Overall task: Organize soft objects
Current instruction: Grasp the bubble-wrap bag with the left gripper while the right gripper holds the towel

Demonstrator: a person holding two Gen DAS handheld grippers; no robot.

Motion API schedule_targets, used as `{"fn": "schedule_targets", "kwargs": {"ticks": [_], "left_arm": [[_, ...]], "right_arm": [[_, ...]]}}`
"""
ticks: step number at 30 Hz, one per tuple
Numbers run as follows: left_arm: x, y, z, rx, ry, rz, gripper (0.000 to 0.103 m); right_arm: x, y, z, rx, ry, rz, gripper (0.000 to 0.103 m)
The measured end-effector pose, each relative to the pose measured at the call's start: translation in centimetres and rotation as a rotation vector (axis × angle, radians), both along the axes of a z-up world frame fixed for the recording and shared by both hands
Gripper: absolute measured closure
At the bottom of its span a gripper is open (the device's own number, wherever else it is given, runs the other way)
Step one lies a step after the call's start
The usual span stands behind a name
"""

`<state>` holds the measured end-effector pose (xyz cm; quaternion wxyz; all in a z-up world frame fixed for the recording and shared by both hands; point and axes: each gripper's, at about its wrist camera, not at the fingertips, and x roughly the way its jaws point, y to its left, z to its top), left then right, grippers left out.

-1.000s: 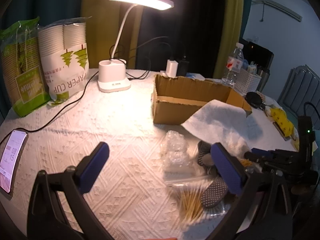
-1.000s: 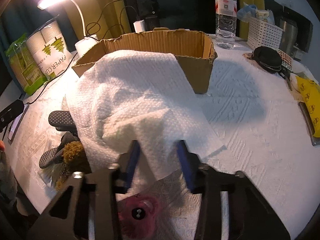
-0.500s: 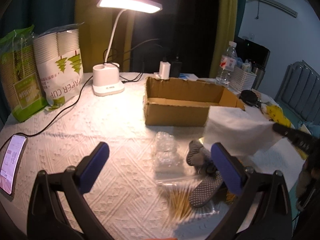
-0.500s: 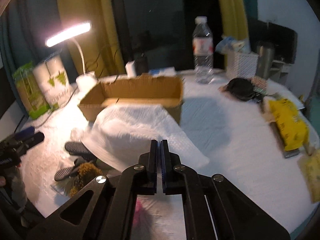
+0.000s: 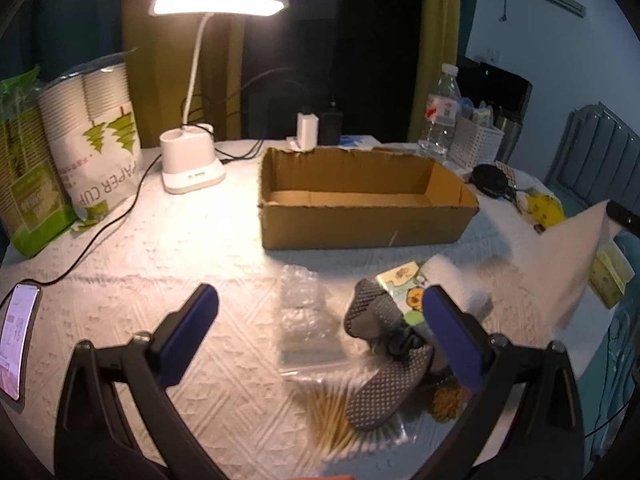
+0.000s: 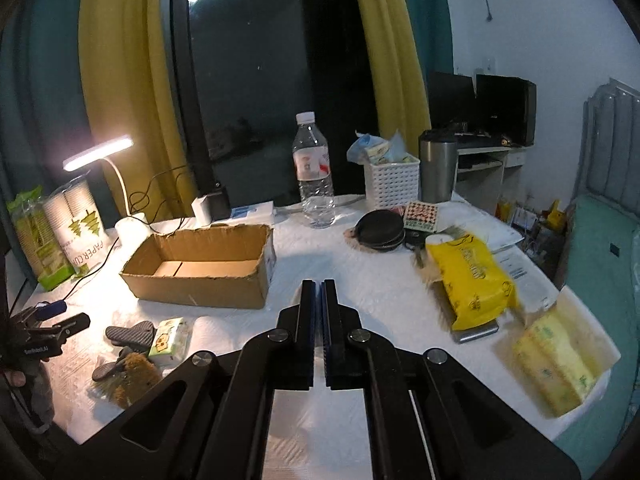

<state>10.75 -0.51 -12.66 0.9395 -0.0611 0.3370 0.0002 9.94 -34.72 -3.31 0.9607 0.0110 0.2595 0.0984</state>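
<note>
My right gripper (image 6: 319, 292) is shut on a white towel (image 5: 560, 256), lifted off the table; the towel hangs below the jaws (image 6: 320, 436). My left gripper (image 5: 316, 320) is open and empty above a pile of grey dotted socks (image 5: 376, 360), a tissue pack (image 5: 404, 292), bubble wrap (image 5: 304, 312), a bag of cotton swabs (image 5: 344, 412) and a brown fluffy thing (image 5: 448, 400). The open cardboard box (image 5: 360, 208) stands empty behind them. The box (image 6: 200, 268), socks (image 6: 128, 332) and tissue pack (image 6: 168, 340) also show in the right wrist view.
A desk lamp (image 5: 192, 160), paper cup sleeves (image 5: 92, 136) and a phone (image 5: 16, 340) are at the left. A water bottle (image 6: 312, 176), white basket (image 6: 392, 180), steel mug (image 6: 438, 168), black pouch (image 6: 376, 232) and yellow packs (image 6: 468, 276) are at the right.
My right gripper shut on the towel and lifted it up and to the right, uncovering the socks and the tissue pack. My left gripper stayed open and rose a little.
</note>
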Motion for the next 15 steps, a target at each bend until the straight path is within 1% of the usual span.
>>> {"fn": "schedule_targets", "kwargs": {"ticks": [3, 8, 11, 15], "left_arm": [[0.9, 0.4, -0.7, -0.001, 0.026, 0.020, 0.000], [1.9, 1.6, -2.0, 0.013, 0.062, 0.063, 0.001], [2.6, 2.3, -2.9, 0.019, 0.085, 0.080, 0.001], [4.1, 3.0, -4.1, 0.011, 0.122, 0.077, 0.001]], "right_arm": [[1.3, 1.0, -1.1, -0.013, 0.032, 0.023, 0.099], [4.0, 3.0, -5.4, -0.028, 0.147, 0.068, 0.099], [4.9, 3.5, -7.7, -0.066, 0.204, 0.054, 0.099], [5.4, 3.0, -9.5, -0.069, 0.273, 0.049, 0.098]]}}
